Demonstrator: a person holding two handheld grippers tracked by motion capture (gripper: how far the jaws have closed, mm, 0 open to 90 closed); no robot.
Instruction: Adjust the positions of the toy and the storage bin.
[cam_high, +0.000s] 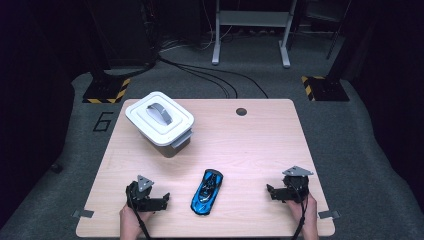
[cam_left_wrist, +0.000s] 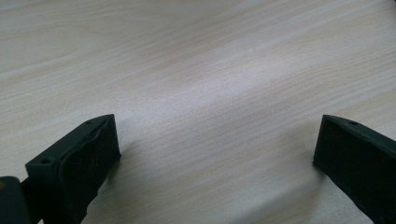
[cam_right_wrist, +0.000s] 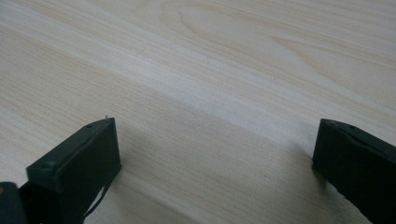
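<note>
Two things share the table (cam_high: 260, 150): a lidded white box (cam_high: 160, 121) at far left, and a blue toy car (cam_high: 206, 192) near the front edge, lengthwise front-to-back, tilted slightly right. Left gripper (cam_high: 162, 201) and right gripper (cam_high: 270, 191) flank the car, jaws wide, empty, nothing between.

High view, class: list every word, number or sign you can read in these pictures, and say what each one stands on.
"6": drawn in dark strokes on the grey floor, left of the table.
No lettering can be made out on the white lidded box or the blue toy car; any marks there are too small to read.
</note>
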